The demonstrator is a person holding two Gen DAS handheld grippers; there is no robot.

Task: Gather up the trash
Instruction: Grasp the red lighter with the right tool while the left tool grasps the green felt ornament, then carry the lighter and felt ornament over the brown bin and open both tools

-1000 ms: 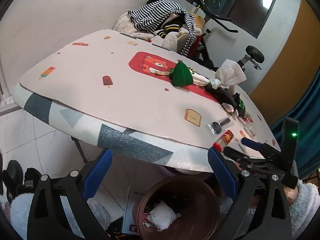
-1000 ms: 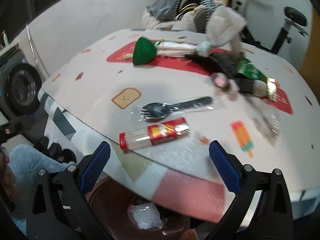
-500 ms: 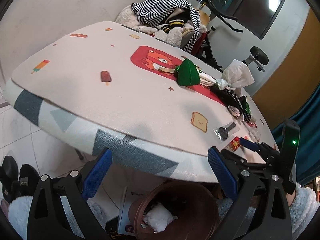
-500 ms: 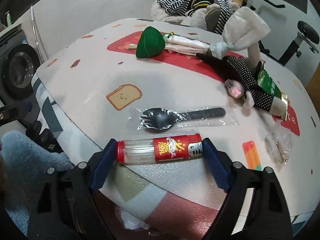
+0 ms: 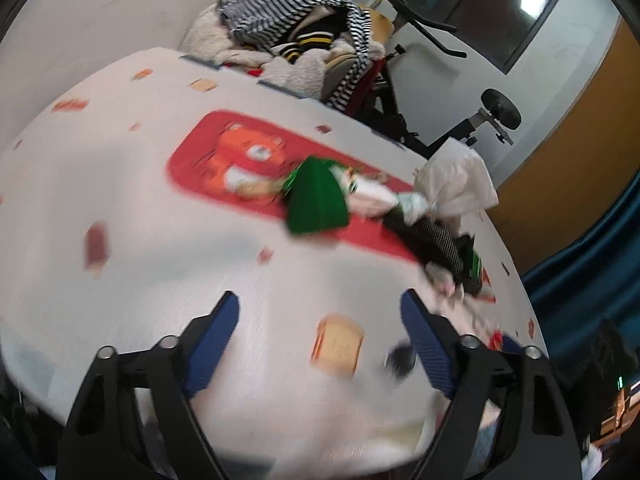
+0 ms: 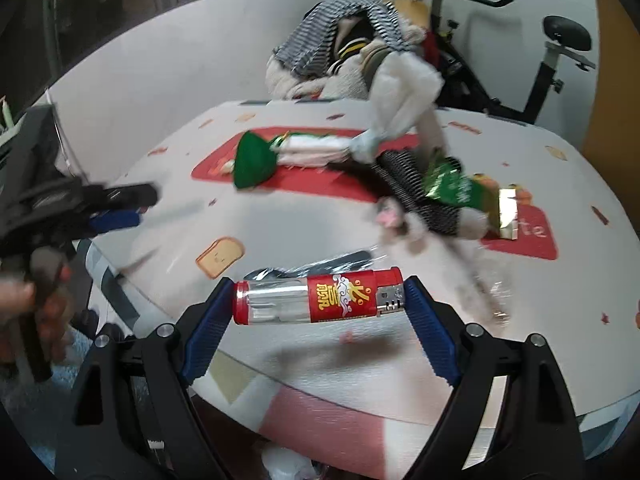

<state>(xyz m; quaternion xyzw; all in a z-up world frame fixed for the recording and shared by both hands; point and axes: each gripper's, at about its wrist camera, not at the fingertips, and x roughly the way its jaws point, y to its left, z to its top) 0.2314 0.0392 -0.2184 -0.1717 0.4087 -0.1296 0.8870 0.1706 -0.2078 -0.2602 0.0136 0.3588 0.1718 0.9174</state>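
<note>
Clamping lighter (image 6: 318, 298) endwise | right gripper (image 6: 319, 312) | above table (image 6: 400, 360) edge

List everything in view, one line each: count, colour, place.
lighter: 1, red and clear, clamped end to end in the right tool, above the table edge
wrapped spork: 1, black, just behind the lighter
green pouch: 1, on the red mat
snack packet: 1, green, right of centre
white bag: 1, knotted, mid-table
table: 1, pale, printed cover
clothes pile: striped, behind the table
left tool: open, over the table
right tool: shut on the lighter
</note>
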